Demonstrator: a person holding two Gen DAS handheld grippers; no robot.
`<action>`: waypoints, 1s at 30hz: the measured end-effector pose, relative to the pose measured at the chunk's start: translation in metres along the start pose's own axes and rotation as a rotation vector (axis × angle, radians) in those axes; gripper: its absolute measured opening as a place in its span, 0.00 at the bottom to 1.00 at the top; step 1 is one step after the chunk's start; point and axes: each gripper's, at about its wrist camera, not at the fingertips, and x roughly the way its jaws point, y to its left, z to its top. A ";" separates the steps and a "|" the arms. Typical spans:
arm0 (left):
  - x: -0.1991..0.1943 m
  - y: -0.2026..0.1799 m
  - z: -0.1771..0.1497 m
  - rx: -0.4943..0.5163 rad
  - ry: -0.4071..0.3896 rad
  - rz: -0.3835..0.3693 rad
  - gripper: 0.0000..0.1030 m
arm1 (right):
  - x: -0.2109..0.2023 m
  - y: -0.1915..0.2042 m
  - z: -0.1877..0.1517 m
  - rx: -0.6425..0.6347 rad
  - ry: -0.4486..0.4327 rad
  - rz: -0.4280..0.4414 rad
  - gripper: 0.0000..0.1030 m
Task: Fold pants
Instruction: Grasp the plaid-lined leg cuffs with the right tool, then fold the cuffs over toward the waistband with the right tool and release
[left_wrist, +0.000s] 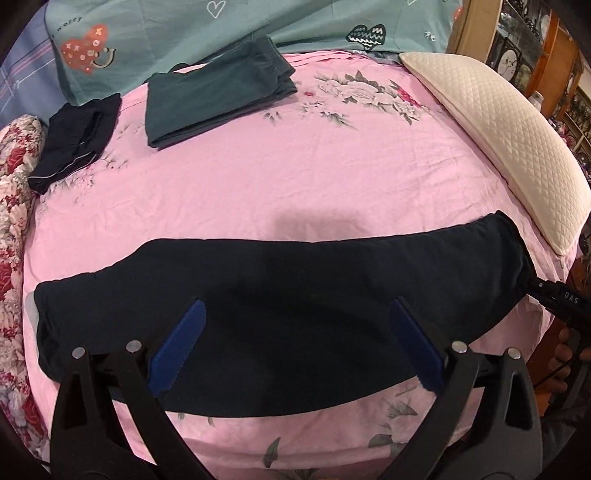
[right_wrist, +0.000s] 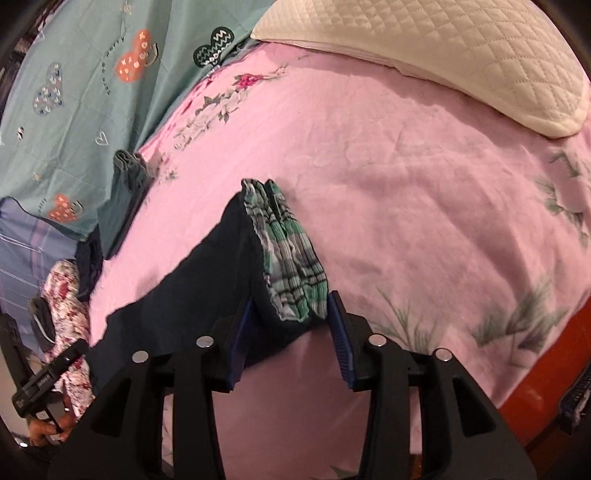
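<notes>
Dark navy pants, folded lengthwise, lie in a long band across the pink floral bed sheet. My left gripper hovers open over their middle, with its blue pads spread wide and nothing pinched. The black body of the right gripper shows at the waist end on the right. In the right wrist view, the waistband with its green plaid lining is bunched between the pads of my right gripper. Both pads touch it. The dark legs trail off to the left.
Folded teal pants and a folded dark garment lie at the far left of the bed. A cream quilted pillow lines the right side. A teal heart-print cover lies behind, and a floral quilt on the left. A hand holds the other gripper.
</notes>
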 end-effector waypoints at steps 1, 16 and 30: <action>-0.001 0.000 -0.001 -0.009 0.004 0.009 0.98 | 0.001 -0.001 0.001 0.000 0.000 0.010 0.43; -0.010 0.000 -0.004 0.024 -0.012 0.011 0.98 | 0.012 0.023 -0.002 -0.090 0.031 -0.118 0.25; -0.024 0.067 -0.014 -0.055 -0.052 -0.005 0.98 | -0.026 0.088 -0.011 -0.189 -0.114 -0.159 0.15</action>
